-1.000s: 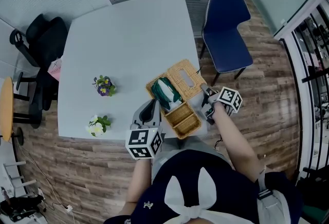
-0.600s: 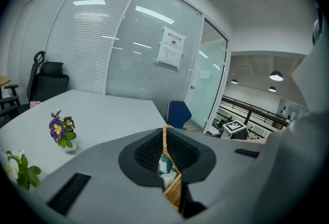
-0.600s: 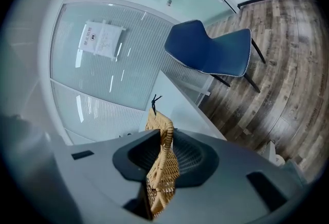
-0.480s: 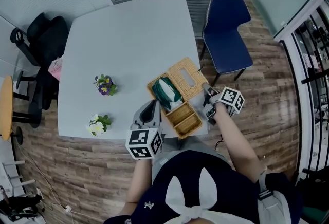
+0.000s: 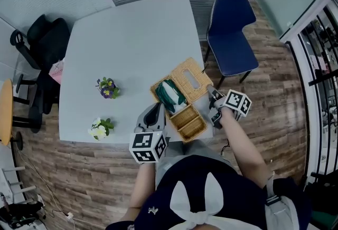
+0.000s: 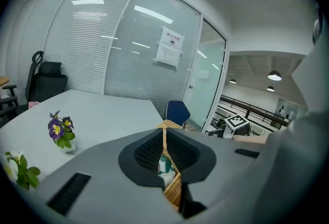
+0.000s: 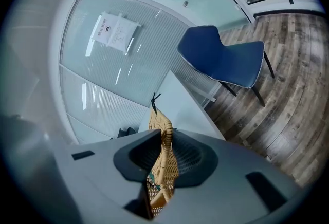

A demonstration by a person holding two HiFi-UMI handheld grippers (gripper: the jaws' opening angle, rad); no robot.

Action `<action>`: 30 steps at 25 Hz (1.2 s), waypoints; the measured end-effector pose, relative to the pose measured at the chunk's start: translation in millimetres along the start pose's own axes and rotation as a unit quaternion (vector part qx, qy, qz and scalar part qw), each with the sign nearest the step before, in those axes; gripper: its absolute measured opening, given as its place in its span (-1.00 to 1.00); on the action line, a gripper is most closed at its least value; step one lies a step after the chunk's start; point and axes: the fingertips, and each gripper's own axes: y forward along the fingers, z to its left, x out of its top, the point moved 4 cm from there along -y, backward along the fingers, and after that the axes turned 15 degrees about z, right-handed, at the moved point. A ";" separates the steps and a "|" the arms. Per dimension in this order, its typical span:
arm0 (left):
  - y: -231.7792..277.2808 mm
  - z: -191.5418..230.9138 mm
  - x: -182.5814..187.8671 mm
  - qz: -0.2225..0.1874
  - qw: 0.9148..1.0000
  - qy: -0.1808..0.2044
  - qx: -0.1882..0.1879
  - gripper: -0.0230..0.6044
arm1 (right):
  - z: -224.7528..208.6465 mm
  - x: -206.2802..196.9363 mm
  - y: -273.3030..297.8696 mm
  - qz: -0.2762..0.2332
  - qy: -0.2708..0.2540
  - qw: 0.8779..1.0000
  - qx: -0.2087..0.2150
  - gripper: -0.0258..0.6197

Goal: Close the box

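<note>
Right gripper [image 5: 212,98] has the free edge of the wicker lid [image 5: 189,78] between its jaws, which have just been closing and now pinch the weave from both sides. The left gripper [image 5: 157,110] is clamped on the near-left wall of the box [image 5: 185,118], which sits at the near edge of the table [image 5: 132,34] with its lid tilted back toward the blue chair [image 5: 229,34].

To do the closing well, the right gripper should probably carry the lid in an arc about its hinge rather than pull it flat, since a sideways tug could drag the light box toward the table's edge. The left gripper's hold seems to be the anchor for that. It looks to sit on the rim where the lid must land, so it would likely need to let go before the lid comes down. The green-and-white contents [image 5: 170,94] rise near the rim and may resist the lid.

The head view alone gives the layout: the box's two compartments, the open lid, and the purple flowers [image 5: 107,87] and white flowers [image 5: 99,128] well apart on the table. The right gripper view alone shows the wicker pressed between the pads [image 7: 163,166] and a small black tie [image 7: 153,98] at the lid's top. The left gripper view shows the box wall in its own jaws [image 6: 167,166] and the other gripper's marker cube [image 6: 237,121] beyond.
</note>
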 end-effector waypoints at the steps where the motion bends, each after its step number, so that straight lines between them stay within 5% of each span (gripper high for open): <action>1: -0.1 -0.4 0.3 0.000 1.000 0.001 0.000 -0.81 | 1.7 0.1 -0.8 0.000 -0.006 1.000 -0.001 -0.71; 30: -4.7 6.8 -10.7 -0.006 0.999 -0.002 0.033 -0.81 | 36.1 -4.8 -10.3 0.016 -0.135 0.991 -0.008 -0.73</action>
